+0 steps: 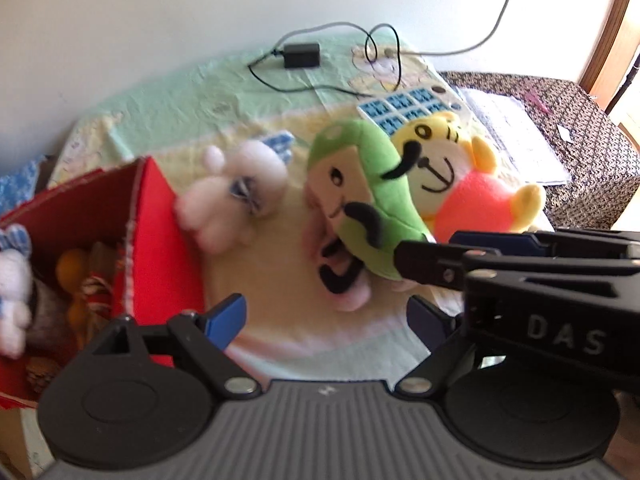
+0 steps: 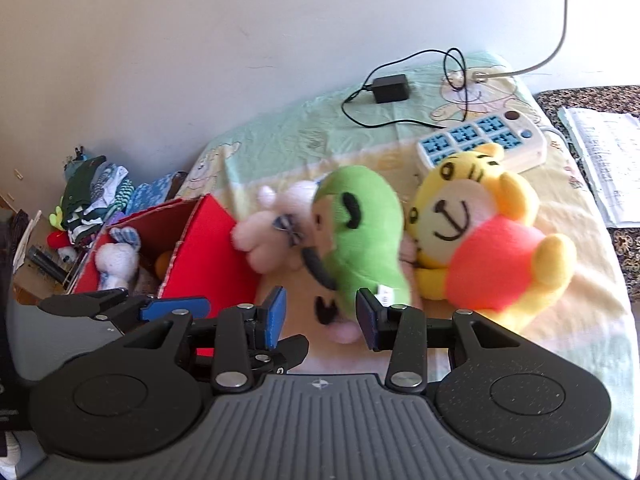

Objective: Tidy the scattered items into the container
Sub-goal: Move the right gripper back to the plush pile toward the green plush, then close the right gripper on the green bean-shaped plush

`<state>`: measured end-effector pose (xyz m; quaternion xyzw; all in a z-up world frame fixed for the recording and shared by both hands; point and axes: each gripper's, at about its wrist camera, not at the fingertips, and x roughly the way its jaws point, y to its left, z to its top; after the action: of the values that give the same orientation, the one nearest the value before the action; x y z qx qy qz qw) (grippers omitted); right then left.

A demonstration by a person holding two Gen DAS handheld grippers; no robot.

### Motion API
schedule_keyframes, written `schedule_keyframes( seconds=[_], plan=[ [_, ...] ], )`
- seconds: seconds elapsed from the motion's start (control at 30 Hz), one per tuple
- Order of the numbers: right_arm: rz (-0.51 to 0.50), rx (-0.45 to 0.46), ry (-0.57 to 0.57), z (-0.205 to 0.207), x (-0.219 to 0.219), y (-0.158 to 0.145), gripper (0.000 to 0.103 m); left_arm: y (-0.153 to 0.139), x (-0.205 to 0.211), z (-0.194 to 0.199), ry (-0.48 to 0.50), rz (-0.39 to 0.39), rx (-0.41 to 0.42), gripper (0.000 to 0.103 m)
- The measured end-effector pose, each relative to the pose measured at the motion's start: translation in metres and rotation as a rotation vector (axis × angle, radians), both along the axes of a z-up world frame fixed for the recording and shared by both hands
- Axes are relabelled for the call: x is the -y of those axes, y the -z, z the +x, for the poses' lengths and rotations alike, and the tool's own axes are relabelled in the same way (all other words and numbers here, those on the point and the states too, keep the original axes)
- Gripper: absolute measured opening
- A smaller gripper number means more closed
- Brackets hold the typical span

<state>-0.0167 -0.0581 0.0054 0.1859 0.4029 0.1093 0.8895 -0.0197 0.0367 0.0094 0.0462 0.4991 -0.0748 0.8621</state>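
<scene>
Red box (image 2: 208, 248) holds white plush (image 2: 116, 260), orange item (image 2: 163, 265).

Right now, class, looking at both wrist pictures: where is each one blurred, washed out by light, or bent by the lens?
Left wrist view: the white plush and green plush are smeared by motion blur; the right edge by the door frame is blown out; corners are vignetted. Right wrist view: blur is milder, the power strip reads clearly, sunlight brightens the blanket, and the bed edge curves.
</scene>
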Motion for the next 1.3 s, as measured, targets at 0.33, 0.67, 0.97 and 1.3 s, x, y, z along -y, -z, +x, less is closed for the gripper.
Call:
schedule_keyframes(
  seconds=[0.33, 0.67, 0.97, 1.3],
  plan=[
    [0.027, -0.016, 0.066, 0.009, 0.039, 0.009, 0.043, 0.022, 0.012, 0.023, -0.009, -0.027, -0.063, 0.089],
    [0.043, -0.009, 0.086, 0.026, 0.046, 0.009, 0.047, 0.031, 0.015, 0.043, 0.02, -0.049, -0.08, 0.09],
    [0.061, -0.032, 0.042, 0.044, 0.032, 0.015, 0.054, 0.039, 0.015, 0.045, 0.058, -0.114, -0.072, 0.092],
    [0.034, -0.062, 0.034, 0.061, 0.032, 0.03, 0.059, 0.045, 0.011, 0.054, 0.082, -0.192, -0.054, 0.091]
  ],
)
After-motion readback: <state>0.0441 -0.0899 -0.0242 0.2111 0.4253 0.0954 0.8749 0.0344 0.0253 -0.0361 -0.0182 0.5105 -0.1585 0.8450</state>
